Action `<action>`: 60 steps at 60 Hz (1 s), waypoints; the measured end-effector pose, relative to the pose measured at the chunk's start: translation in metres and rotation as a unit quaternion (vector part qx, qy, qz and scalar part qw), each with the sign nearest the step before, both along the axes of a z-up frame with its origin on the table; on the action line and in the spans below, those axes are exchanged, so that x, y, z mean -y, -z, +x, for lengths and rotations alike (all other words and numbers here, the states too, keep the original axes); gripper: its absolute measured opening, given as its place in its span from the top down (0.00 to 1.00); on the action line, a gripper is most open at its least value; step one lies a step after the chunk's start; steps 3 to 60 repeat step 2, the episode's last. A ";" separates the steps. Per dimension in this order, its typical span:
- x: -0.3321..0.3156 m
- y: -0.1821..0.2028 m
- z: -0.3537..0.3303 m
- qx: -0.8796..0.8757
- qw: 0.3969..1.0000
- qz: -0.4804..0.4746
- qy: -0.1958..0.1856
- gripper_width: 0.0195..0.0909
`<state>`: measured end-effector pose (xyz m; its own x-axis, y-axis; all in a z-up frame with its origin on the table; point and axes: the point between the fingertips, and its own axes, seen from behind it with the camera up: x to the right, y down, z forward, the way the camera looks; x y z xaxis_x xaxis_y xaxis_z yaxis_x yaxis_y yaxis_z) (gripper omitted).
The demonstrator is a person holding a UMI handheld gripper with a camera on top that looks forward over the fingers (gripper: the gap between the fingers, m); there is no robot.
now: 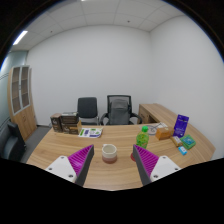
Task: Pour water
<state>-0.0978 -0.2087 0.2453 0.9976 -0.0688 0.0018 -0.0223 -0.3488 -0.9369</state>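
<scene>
Small pale round cup (109, 152) w/ a dark rim sits on the light wooden table (60, 150), just ahead of my fingers and roughly centred on the gap between them, not touching either. I've got the gripper (113, 166) w/ fingers spread wide apart, nothing held; left magenta pad (81, 159) and right magenta pad (142, 163) both face inward, cup standing free on its own.

Looking past the cup: green-and-white flat box (91, 132) lies further back on the table, a bit left. To the right there's a green carton (143, 141) near the right finger, an orange box (163, 132) behind it, a purple upright pack (180, 125) beyond that, and some teal-and-white items (186, 144) at the table's right end; can't read any labels.

Behind the table, two black office chairs (119, 108) side by side against the white wall. Dark stack of small things (66, 123) at the table's far left edge, can't tell what. Wooden cabinet (22, 100) w/ glass doors far left; a low wooden sideboard (158, 112) along the right wall.
</scene>
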 end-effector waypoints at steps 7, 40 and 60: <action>0.001 0.000 -0.002 -0.004 1.000 -0.002 0.001 0.17; 0.001 0.000 -0.002 -0.004 1.000 -0.002 0.001 0.17; 0.001 0.000 -0.002 -0.004 1.000 -0.002 0.001 0.17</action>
